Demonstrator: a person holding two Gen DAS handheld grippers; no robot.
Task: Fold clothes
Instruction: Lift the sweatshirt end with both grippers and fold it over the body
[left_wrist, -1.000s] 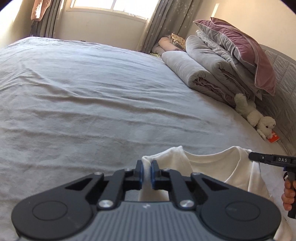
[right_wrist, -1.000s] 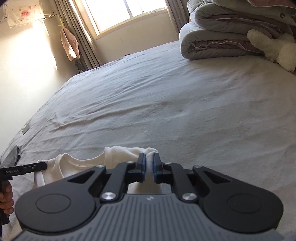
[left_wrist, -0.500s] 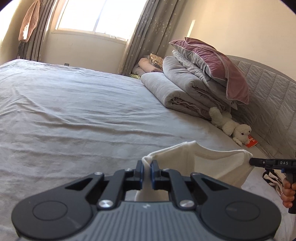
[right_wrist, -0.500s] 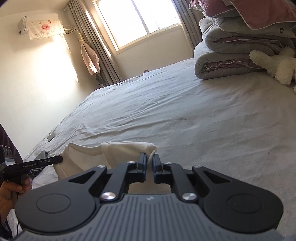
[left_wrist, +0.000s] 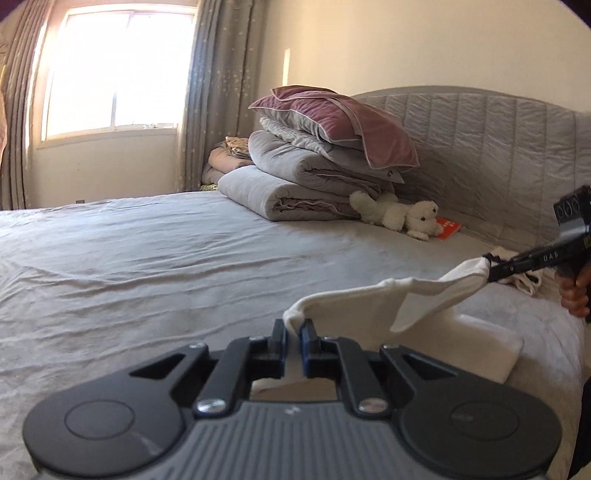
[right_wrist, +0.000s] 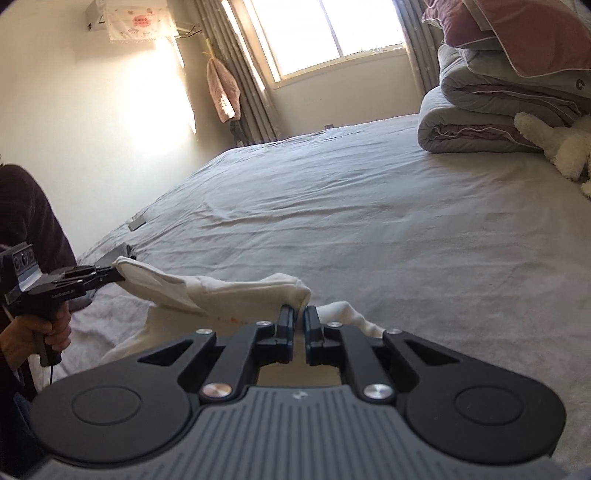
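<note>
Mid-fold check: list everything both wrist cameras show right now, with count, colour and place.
Cream cotton garment: one, cream, stretched between both claws above the bed.
Grey bed sheet: one, grey, wrinkled, underneath.
Rolled grey quilts: a stack, grey, by the headboard.
Mauve pillow: one, mauve, topping the quilts.
White plush toy: one, white, beside the quilts.
Quilted headboard: one, grey, far end.
Window: one, bright, grey curtains.
Pink cloth: one, hanging by the curtains.
Left claw: black, shut on the garment.
Right claw: black, shut on the garment.
</note>
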